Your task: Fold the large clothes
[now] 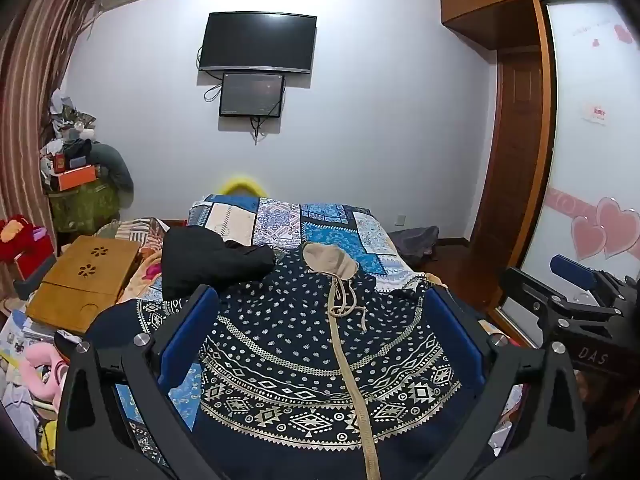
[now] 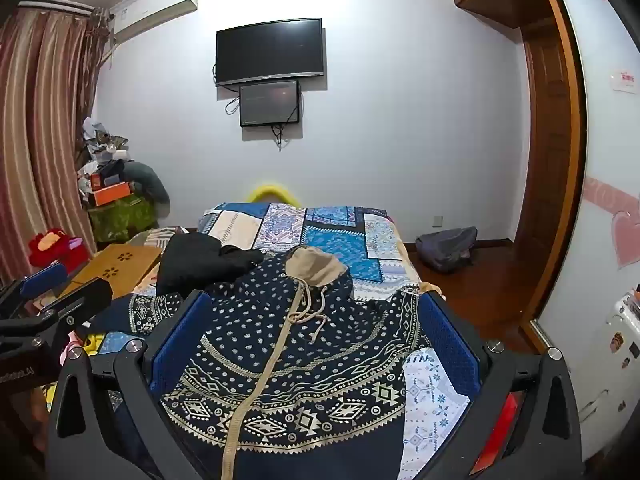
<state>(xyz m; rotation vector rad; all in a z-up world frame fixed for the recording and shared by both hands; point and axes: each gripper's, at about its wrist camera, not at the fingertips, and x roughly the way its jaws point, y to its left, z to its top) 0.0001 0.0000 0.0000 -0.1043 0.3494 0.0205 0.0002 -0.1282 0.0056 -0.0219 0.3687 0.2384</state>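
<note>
A navy hooded jacket (image 1: 288,344) with white dots, pale geometric bands and a beige zipper lies spread front-up on the bed, its beige-lined hood (image 1: 330,262) pointing away from me. The same jacket (image 2: 280,352) fills the right wrist view. My left gripper (image 1: 320,308) hovers above the jacket's body, jaws wide open, nothing between the blue pads. My right gripper (image 2: 316,316) is likewise open and empty above the jacket, a little to the right. The right gripper (image 1: 576,292) also shows at the right edge of the left wrist view.
A black garment (image 1: 208,260) lies on the bed left of the hood. A patchwork blue bedspread (image 1: 332,228) covers the bed. A wooden lap table (image 1: 84,280) and clutter sit at the left. A grey bag (image 2: 448,248) lies on the floor by the wardrobe (image 2: 552,160).
</note>
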